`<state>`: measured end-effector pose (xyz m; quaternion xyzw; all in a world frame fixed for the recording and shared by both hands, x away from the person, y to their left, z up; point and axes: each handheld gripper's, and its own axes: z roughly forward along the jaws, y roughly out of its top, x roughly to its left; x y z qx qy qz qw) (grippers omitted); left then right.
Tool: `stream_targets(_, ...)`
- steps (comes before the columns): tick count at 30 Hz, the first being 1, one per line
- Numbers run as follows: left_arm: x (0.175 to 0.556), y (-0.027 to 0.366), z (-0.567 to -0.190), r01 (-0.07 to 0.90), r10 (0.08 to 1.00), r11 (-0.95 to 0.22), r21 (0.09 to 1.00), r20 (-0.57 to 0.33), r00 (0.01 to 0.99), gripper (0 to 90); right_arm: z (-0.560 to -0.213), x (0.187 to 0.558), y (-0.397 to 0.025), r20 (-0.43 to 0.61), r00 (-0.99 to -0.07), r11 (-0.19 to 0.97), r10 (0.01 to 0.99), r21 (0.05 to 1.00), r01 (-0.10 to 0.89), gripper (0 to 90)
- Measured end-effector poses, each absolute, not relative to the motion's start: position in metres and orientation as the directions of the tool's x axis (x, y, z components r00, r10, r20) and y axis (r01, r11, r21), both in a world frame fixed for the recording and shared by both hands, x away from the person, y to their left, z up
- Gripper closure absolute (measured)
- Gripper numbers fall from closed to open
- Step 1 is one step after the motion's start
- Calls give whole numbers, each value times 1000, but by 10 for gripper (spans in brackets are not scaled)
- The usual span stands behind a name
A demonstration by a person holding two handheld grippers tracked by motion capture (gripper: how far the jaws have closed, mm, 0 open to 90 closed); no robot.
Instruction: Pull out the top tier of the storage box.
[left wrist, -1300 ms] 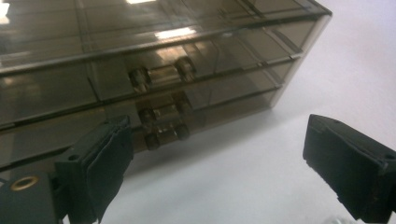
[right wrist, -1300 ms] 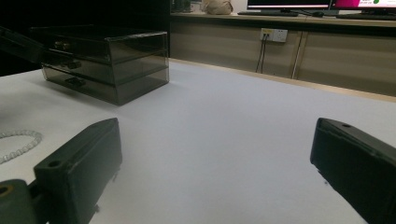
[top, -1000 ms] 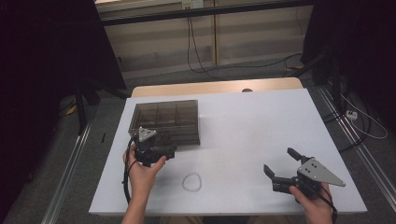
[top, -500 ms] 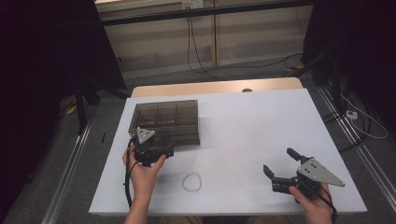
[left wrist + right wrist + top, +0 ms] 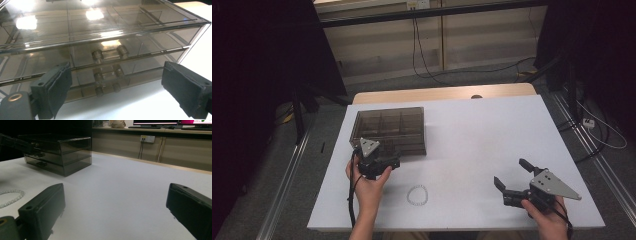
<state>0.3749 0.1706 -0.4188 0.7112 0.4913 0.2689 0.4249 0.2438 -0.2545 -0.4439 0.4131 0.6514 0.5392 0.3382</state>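
Across the white table [image 5: 472, 135] (grey floor and trailing cables beyond it at twelve o'clock) a smoked drawer box [image 5: 391, 131] stands at ten o'clock. Left gripper [image 5: 381, 161] sits at the box's near face, jaws spread wide either side of the drawer handles [image 5: 107, 62], seemingly not touching. Right gripper [image 5: 512, 181] hovers at four o'clock, spread, empty. A bead bracelet [image 5: 417, 195] lies between them.

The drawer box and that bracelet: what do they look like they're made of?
Drawer box: likely smoked clear plastic, glossy; dividers show through and lamps reflect on top. Bracelet: apparently small pale beads, material unclear.
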Motion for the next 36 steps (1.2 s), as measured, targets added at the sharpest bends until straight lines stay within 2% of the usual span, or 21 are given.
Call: stream_targets(36, 374, 166, -424, 364, 953, -120, 923, 4, 304, 117, -444, 244, -254, 6, -432, 77, 902, 982, 174, 16)
